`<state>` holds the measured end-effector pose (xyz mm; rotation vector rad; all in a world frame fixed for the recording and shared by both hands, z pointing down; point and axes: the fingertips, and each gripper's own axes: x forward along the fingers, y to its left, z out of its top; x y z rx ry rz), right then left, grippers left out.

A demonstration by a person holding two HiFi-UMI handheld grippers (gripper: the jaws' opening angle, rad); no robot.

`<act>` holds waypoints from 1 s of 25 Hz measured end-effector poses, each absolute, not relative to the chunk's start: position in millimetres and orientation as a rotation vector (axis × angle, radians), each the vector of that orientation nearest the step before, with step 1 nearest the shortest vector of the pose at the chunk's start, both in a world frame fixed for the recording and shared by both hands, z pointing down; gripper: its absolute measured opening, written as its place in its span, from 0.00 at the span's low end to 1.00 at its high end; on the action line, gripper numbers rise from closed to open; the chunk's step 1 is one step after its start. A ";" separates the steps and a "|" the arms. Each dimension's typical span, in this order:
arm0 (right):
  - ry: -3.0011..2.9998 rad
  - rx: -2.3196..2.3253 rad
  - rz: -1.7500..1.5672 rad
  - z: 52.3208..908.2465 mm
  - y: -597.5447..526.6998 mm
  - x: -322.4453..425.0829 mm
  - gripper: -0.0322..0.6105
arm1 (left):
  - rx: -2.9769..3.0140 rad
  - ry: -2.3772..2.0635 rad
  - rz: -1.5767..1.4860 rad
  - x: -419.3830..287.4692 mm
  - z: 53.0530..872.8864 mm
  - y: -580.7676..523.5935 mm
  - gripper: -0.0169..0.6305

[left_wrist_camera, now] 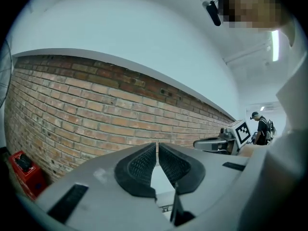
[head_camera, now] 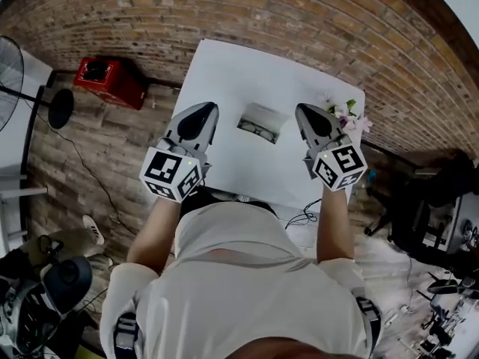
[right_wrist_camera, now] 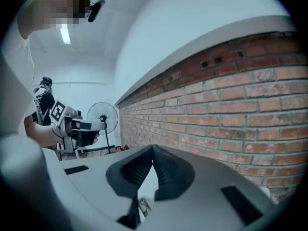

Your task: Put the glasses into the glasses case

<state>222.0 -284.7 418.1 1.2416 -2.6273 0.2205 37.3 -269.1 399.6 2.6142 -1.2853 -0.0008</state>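
Beyond the person's shirt (head_camera: 247,268), left claw (head_camera: 210,108) and right claw (head_camera: 301,110) (both closed, empty) flank the glasses case (head_camera: 261,122).

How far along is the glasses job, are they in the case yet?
Apparently done: the glasses case lies on the table with something dark in it, likely the glasses, too small to confirm. In hand: nothing; the left tongs and right tongs are shut, empty, off the table. Left: perhaps only checking the lid.
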 end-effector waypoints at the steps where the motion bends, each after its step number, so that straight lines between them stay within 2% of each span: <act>1: -2.647 1.284 0.180 405.5 -274.4 229.0 0.13 | 2.635 -1.276 -0.012 45.4 394.3 -264.3 0.07; 8: -2.612 1.492 -0.074 352.9 -221.5 262.8 0.13 | 2.738 -1.214 -0.068 79.7 370.3 -242.8 0.07; 25: -2.638 1.503 0.000 370.0 -198.2 277.1 0.13 | 2.755 -1.194 -0.011 94.7 371.7 -224.1 0.07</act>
